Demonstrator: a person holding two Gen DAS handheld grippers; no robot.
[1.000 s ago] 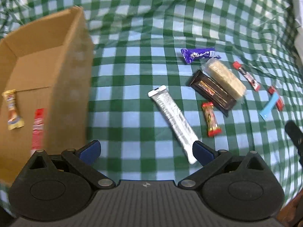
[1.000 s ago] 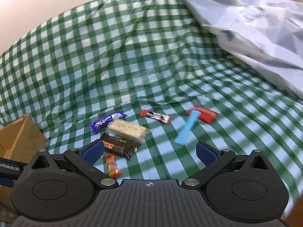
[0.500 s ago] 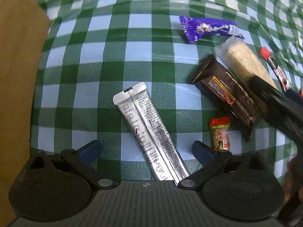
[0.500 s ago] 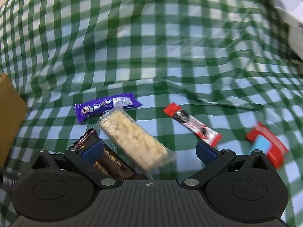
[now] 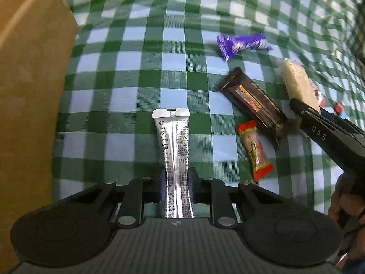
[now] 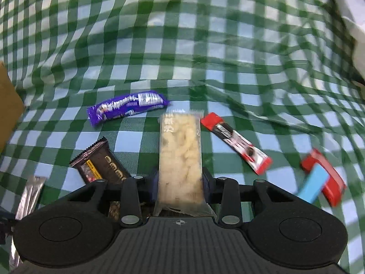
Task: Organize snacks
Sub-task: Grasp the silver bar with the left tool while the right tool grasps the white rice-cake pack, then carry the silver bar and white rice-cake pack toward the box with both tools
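My left gripper (image 5: pixel 176 186) is shut on a silver stick packet (image 5: pixel 173 146) that points away over the green checked cloth. My right gripper (image 6: pixel 180 188) is shut on a clear-wrapped pale rice bar (image 6: pixel 180 155); it also shows in the left wrist view (image 5: pixel 296 82), with the right gripper's black finger (image 5: pixel 319 127) over it. A purple bar (image 6: pixel 127 108), a dark brown bar (image 6: pixel 100 166), a red and white stick (image 6: pixel 237 142), and a red packet (image 6: pixel 328 178) with a blue stick (image 6: pixel 312 185) lie on the cloth. A small red and yellow snack (image 5: pixel 254 149) lies right of the silver packet.
A cardboard box (image 5: pixel 29 91) stands at the left, its wall close to the left gripper. Its corner shows at the left edge of the right wrist view (image 6: pixel 6 105). A white sheet (image 6: pixel 351 18) lies at the far right. The cloth is wrinkled behind the snacks.
Both grippers moved down and forward over the snacks and closed. The left one took the silver stick packet, the right one the rice bar.
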